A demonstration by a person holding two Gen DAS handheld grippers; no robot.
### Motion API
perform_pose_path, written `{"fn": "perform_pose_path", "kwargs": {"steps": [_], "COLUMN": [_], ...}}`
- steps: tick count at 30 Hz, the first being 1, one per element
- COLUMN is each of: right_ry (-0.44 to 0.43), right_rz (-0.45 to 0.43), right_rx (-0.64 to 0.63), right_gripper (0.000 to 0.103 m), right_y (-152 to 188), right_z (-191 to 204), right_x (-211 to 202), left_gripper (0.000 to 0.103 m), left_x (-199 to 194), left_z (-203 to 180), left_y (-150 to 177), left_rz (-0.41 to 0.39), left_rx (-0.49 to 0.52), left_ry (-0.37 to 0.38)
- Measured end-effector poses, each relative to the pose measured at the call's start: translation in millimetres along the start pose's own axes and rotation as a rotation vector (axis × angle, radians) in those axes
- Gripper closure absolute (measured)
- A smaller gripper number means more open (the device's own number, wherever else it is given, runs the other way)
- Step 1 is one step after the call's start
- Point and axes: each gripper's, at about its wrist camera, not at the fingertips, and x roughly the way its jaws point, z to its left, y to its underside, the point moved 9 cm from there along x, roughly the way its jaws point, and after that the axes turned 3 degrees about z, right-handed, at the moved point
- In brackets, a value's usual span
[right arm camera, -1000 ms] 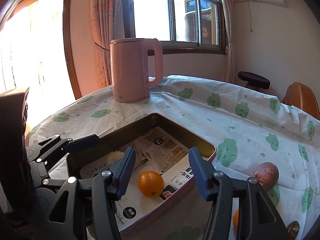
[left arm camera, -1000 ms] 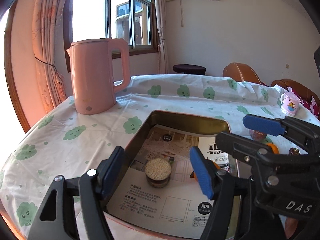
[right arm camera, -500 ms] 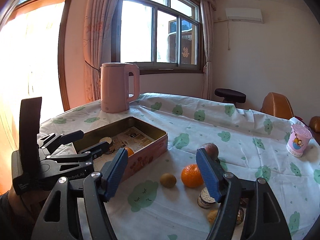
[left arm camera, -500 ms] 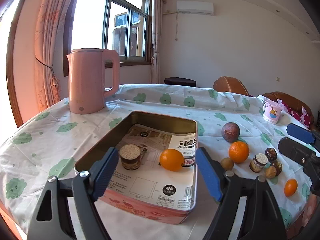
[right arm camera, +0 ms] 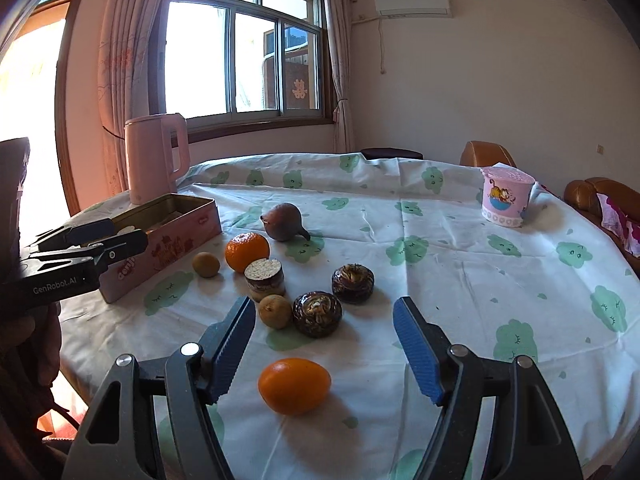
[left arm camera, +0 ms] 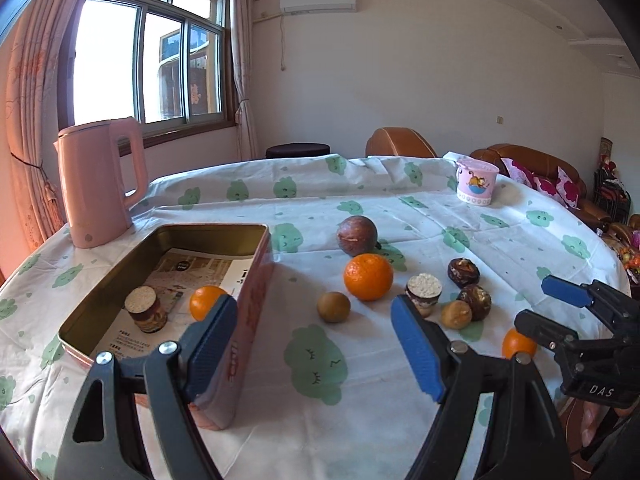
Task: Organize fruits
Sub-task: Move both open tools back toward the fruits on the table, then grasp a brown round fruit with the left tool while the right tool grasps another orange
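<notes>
Here both tongs [right arm camera: 324, 344] gape above bare cloth [right arm camera: 460, 280] beside the tin [right arm camera: 160, 248].

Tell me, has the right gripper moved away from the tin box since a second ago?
Yes. The right gripper left the tin box, now far left, and hangs open over a small orange.

Bright daylight pours through the window [right arm camera: 244, 60] beside pink curtains [left arm camera: 28, 120]. I see cream walls [left arm camera: 440, 80], an air conditioner [left arm camera: 318, 0], and brown leather chairs [left arm camera: 400, 143].

Pink tin [left arm camera: 256, 280] holds orange [left arm camera: 205, 300]; big orange [right arm camera: 247, 251], kumquat [right arm camera: 294, 386] on cloth.
</notes>
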Motion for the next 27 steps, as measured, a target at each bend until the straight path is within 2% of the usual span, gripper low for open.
{"fn": "perform_pose_path", "kwargs": {"steps": [6, 7, 10, 12, 14, 17, 21, 27], "right_ry": [-0.047, -0.047, -0.055, -0.052, -0.059, -0.062, -0.060, -0.059], "right_rz": [0.053, 0.060, 0.102, 0.098, 0.096, 0.067, 0.008, -0.034], "right_rx": [-0.052, -0.057, -0.059, -0.057, -0.048, -0.045, -0.040, -0.012], "right_gripper": [0.030, 0.033, 0.054, 0.060, 0.060, 0.061, 0.061, 0.061], "right_y": [26, 29, 36, 35, 32, 21, -8, -47], "right_z": [16, 17, 16, 15, 14, 15, 16, 14], "right_x": [8, 10, 20, 20, 19, 15, 16, 28], "left_gripper": [0.021, 0.021, 0.021, 0.022, 0.023, 0.024, 0.042, 0.049], "left_x": [12, 14, 19, 23, 26, 34, 51, 71], "left_z": [-3, -1, 0, -1, -5, -11, -14, -13], "left_y": [10, 11, 14, 15, 13, 8, 0, -4], "left_rz": [0.060, 0.070, 0.097, 0.113, 0.126, 0.153, 0.203, 0.264], "left_rx": [-0.006, -0.010, -0.012, -0.006, 0.006, 0.027, 0.039, 0.058], "left_ry": [-0.001, -0.004, -0.010, -0.006, 0.002, 0.015, 0.017, 0.012]}}
